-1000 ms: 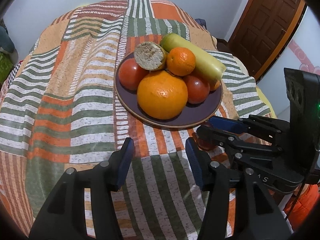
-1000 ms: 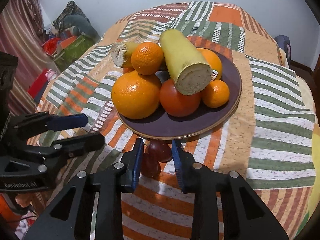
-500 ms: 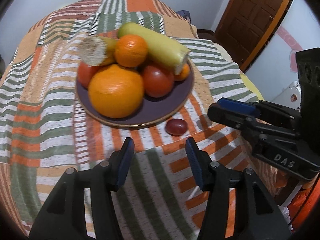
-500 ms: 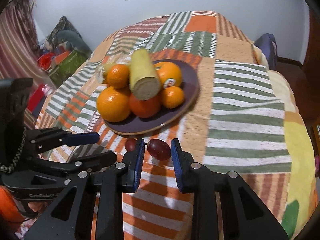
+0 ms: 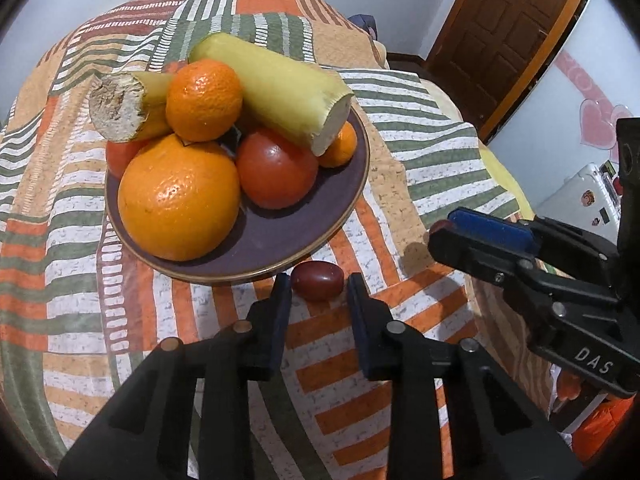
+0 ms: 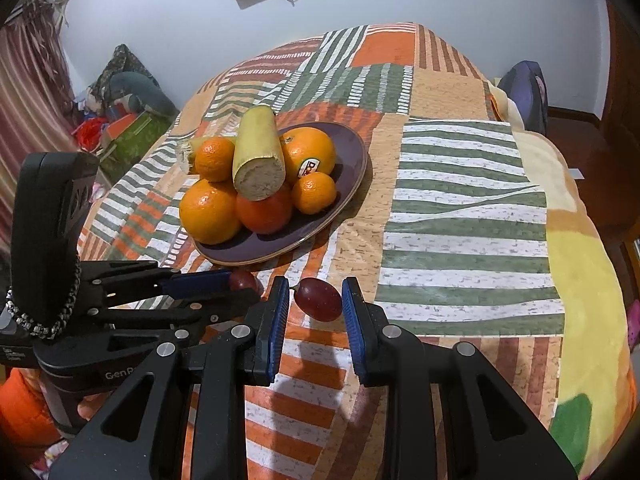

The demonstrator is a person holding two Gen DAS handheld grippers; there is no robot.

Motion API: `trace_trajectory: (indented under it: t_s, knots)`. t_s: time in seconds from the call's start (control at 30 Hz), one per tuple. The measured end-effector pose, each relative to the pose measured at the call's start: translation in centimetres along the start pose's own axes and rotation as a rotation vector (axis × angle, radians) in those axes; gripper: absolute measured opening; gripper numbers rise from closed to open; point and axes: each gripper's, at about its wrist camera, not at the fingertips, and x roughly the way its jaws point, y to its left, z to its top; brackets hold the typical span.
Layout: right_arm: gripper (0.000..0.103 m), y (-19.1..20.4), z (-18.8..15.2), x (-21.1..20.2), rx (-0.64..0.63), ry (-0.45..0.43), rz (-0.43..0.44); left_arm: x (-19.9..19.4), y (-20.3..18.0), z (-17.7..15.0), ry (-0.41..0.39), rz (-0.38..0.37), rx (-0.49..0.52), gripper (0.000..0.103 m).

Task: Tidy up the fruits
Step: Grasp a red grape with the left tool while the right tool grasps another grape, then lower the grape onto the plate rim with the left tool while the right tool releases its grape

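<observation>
Both grippers point steeply down at the striped cloth (image 5: pixel 420 160), side by side and near each other, not touching.

L side: the left gripper (image 5: pixel 316 285) has its jaws closing on a dark red grape (image 5: pixel 318 281). The blue pads press on both its ends. This grape sits just beside the near rim of the plate (image 5: pixel 280 248). I can't tell if it rests on the cloth or is just off it.

R side: the right gripper (image 6: pixel 315 293) is clamped on a second grape (image 6: pixel 320 300). It's held up off the cloth, w/ a shadow under it. It's in front of the plate, a bit to the plate's right.

Room to move: the plate rim is tight against the L tips. On the R there's lots of bare cloth, then the yellow edge where the cloth drops off. A brown door (image 5: pixel 500 40) stands well behind.

Stuff: the plate is round, purple, shiny, w/ a tan rim. It's piled w/ a big orange (image 5: pixel 178 196) that has bumpy skin, a small orange (image 5: pixel 204 100), and a smooth red tomato (image 5: pixel 276 168). Two yellow-green stick pieces (image 5: pixel 276 84) w/ rough cut ends lie on top. The grapes are smooth and egg-shaped. The cloth looks soft, w/ orange, green and white stripe patches.
</observation>
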Motion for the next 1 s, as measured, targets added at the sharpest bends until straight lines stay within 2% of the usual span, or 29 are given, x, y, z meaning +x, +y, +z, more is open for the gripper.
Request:
trace_trajectory:
  t_s: [0.27,0.5,0.67,1.0]
  knots:
    - [0.025,0.8,0.6,0.6,-0.020,-0.002,0.014,-1.8,0.8,0.0,-0.037,-0.003,-0.011,0.028]
    - [0.025,2.4,2.4,1.1,-0.097,-0.036,0.013,-3.7,2.1,1.0,-0.086,0.013,-0.023,0.028]
    - [0.025,3.0,3.2,2.5,-0.136,-0.032,0.006,-3.0,2.7,1.5,-0.077,0.027,-0.046,0.028]
    - [0.026,2.5,3.0,3.8,-0.129,-0.015,0.007,-2.0,1.7,1.4,-0.077,0.074,0.002,0.028]
